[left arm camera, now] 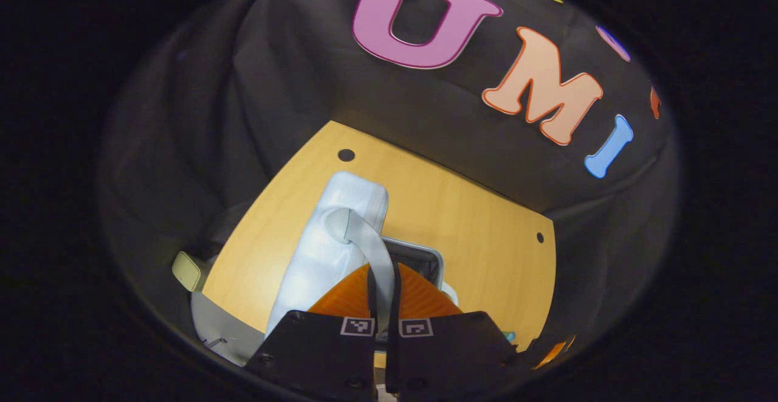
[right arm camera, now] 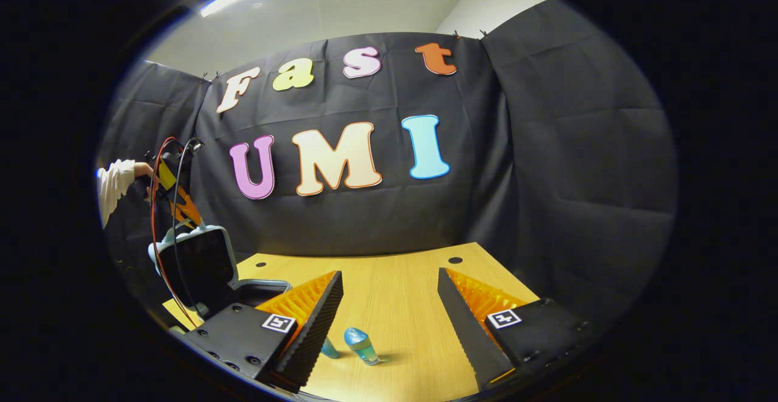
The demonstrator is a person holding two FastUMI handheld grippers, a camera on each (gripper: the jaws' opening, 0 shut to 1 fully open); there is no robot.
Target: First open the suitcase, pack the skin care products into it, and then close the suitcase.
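Observation:
The pale blue suitcase (right arm camera: 194,262) stands at the table's left end with its lid raised upright and its dark inside showing. From above, my left gripper (left arm camera: 383,292) is shut on the lid's light grey handle strap (left arm camera: 368,244), with the lid's outer shell (left arm camera: 328,250) below it. That same gripper (right arm camera: 173,198), held by a sleeved hand, sits at the lid's top edge. My right gripper (right arm camera: 389,311) stands open low over the table. A small blue bottle (right arm camera: 361,346) lies on the table between its fingers. A second teal one (right arm camera: 330,348) lies half hidden behind the left finger.
The wooden table (left arm camera: 474,219) has small round holes near its far corners, and black cloth walls close it in at the back and right. Red and black cables (right arm camera: 159,232) hang from the left gripper beside the lid. A pale object (left arm camera: 186,270) sits off the table's edge.

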